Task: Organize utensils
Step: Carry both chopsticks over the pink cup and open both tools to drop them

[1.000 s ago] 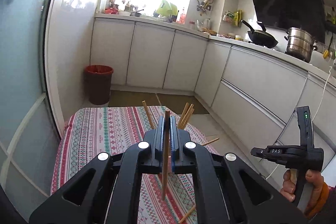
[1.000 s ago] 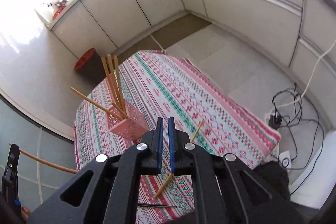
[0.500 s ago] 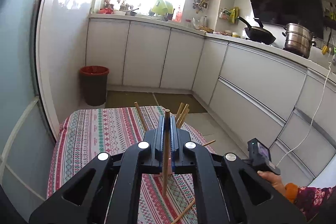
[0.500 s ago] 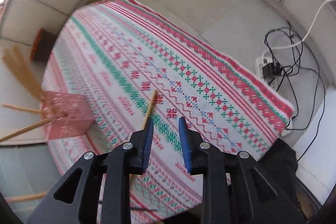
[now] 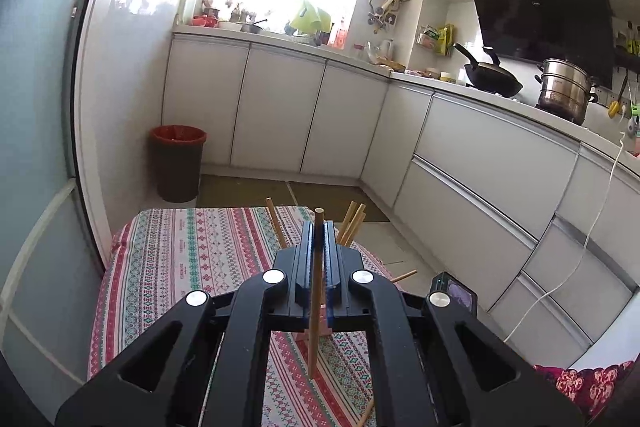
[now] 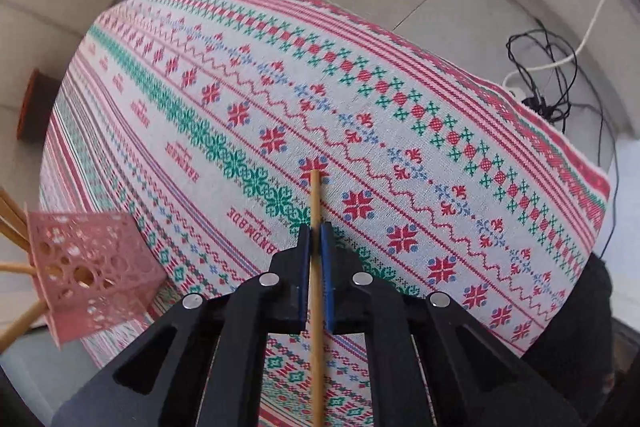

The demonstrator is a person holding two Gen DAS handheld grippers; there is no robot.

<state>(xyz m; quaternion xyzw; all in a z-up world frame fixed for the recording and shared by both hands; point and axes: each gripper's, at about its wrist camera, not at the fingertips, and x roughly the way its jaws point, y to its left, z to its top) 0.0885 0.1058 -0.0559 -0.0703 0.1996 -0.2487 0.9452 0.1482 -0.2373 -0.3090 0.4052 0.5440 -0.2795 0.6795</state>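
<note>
Lying flat on the patterned tabletop (image 6: 400, 75), toward its near edge: a wooden chopstick (image 6: 316, 227), now pinched mid-length by the right gripper (image 6: 315, 239), jaws together on it. Looking like the pick-up step for this stick, not yet lifted. Sitting near the tabletop's left edge in the right wrist view: a pink perforated holder (image 6: 92, 271), already bristling with several sticks. Hanging upright in the left gripper (image 5: 319, 251), clamped shut on it: a second chopstick (image 5: 316, 291), poised above the holder's side of the tabletop. Next, probably: raising the right stick clear, tipping it upright, then dropping each stick into the holder's open top without knocking it over.
</note>
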